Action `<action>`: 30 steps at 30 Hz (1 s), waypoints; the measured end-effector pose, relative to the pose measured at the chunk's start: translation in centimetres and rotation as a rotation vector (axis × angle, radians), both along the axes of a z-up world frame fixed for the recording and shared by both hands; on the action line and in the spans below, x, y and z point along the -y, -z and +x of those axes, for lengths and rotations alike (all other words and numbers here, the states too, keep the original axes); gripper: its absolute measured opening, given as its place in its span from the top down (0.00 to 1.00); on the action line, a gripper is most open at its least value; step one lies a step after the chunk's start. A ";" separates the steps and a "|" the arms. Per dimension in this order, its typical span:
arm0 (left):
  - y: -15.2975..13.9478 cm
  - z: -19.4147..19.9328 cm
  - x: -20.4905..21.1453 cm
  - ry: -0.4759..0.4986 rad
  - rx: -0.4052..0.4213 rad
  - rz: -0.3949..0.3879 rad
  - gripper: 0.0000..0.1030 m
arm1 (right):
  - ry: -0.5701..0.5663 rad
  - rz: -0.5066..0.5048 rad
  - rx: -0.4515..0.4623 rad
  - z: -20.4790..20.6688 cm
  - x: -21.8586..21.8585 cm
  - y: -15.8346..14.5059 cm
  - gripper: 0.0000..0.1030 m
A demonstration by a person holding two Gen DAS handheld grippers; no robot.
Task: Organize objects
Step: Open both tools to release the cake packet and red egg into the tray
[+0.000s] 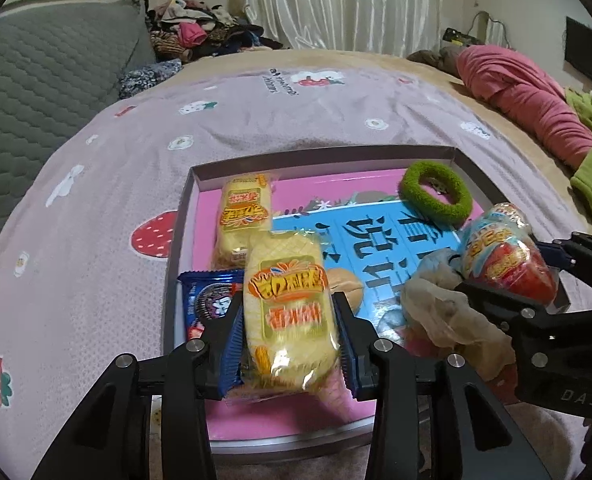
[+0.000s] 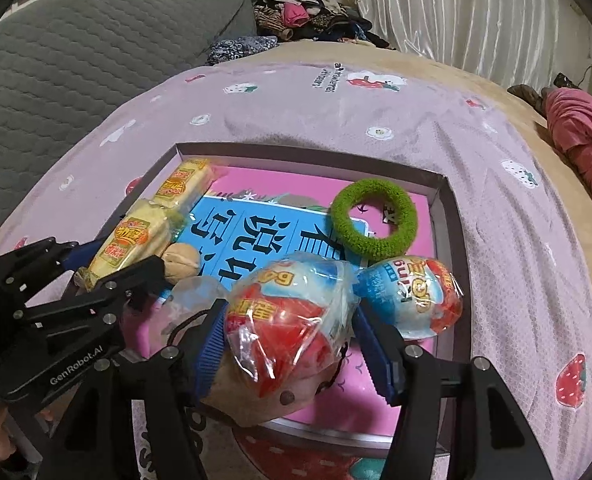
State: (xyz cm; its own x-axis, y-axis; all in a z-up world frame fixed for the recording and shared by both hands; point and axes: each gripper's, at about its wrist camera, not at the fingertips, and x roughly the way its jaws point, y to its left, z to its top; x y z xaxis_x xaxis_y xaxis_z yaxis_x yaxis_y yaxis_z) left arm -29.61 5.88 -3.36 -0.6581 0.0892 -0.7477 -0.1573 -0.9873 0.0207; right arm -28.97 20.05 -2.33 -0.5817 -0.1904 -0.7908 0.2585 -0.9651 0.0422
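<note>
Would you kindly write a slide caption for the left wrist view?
Left gripper holds a yellow wafer pack over the shallow box; right gripper holds a wrapped egg.

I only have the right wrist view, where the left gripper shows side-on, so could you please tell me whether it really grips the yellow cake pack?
Observer: Yes. In the left wrist view the left gripper has a blue pad pressed on each long side of the yellow cake pack.
Operator: Thank you. Is anything near it in the tray hidden from me?
Observer: A blue biscuit packet lies in the tray, just left of the held pack and partly behind the gripper's finger.
</note>
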 end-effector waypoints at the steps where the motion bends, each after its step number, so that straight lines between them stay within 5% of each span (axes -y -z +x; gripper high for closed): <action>1: 0.1 0.0 0.0 -0.001 0.001 0.003 0.55 | 0.001 -0.001 -0.002 0.0 0.0 0.0 0.37; 8: -0.2 0.1 0.2 -0.010 -0.003 0.003 0.27 | 0.019 -0.004 -0.003 0.3 -0.3 -0.4 0.32; 30: -6.5 3.7 4.1 -0.098 -0.060 0.045 0.00 | 0.058 -0.007 -0.122 2.9 -0.5 -7.8 0.07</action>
State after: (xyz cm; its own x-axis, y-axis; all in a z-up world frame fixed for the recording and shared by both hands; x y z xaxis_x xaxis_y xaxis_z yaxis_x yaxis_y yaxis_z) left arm -25.92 1.73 3.10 -0.7087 0.0543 -0.7034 -0.0595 -0.9981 -0.0171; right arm -26.11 20.55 5.46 -0.6836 -0.1587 -0.7124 0.2058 -0.9784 0.0205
